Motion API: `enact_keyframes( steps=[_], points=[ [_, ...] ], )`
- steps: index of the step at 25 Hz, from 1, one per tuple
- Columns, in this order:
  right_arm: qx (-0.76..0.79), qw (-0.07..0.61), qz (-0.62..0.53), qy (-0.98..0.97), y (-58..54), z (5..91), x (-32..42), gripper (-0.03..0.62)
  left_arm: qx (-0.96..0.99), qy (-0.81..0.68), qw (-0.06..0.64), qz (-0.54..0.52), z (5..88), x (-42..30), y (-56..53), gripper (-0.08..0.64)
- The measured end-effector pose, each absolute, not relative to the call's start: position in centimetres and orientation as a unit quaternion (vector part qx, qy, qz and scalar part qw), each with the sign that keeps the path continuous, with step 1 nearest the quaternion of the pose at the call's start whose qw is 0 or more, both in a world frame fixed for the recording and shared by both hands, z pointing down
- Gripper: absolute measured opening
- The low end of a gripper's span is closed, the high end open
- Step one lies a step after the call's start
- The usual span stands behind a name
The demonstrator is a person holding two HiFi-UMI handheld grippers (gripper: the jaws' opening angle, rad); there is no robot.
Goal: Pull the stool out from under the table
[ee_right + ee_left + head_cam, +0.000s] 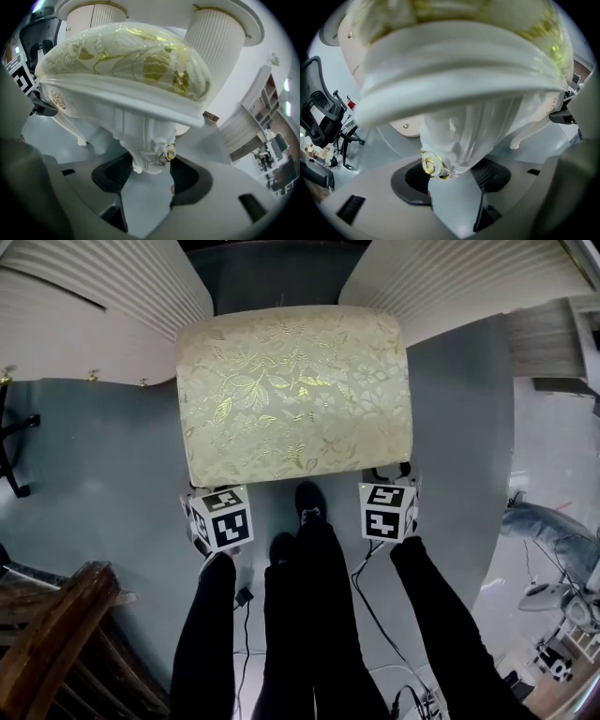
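Left tongs: I am clamping the stool's front-left leg | right tongs: clamping the front-right leg | progress: stool apparently clearing the table, short pull likely remaining.

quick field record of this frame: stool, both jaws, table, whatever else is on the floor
stool: gold floral cushion, white carved legs; far edge lies between the ribbed bases
ribbed bases: white, two, at the top of the head view
left gripper: jaws closed on near left leg
right gripper: jaws closed on near right leg
floor: grey, with cables
wooden chair: dark, lower left
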State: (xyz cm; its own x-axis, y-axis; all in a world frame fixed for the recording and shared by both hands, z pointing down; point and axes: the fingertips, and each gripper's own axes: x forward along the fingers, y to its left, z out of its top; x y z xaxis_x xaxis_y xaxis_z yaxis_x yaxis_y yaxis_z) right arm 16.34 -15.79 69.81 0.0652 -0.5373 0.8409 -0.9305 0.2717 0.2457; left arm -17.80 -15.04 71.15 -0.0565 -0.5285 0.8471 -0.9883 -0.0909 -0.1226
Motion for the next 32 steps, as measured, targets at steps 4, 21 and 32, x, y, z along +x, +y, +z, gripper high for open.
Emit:
enact_keyframes(
  steps=[4, 21, 32],
  points=[
    [0.587, 0.457, 0.223, -0.630, -15.2, 70.0, 16.7, 0.258, 0.609, -0.607, 0.306, 0.408, 71.8, -18.0, -13.9, 0.270],
    [0.585, 0.441, 0.273, -0.623, -12.0, 68.5, 16.2, 0.006, 0.603, -0.599, 0.345, 0.397, 71.0, -16.0, -9.7, 0.121],
    [0.584, 0.428, 0.316, -0.614, -11.4, 68.4, 17.2, 0.003, 0.612, -0.588, 0.387, 0.361, 70.5, -14.8, -9.3, 0.008]
  ],
)
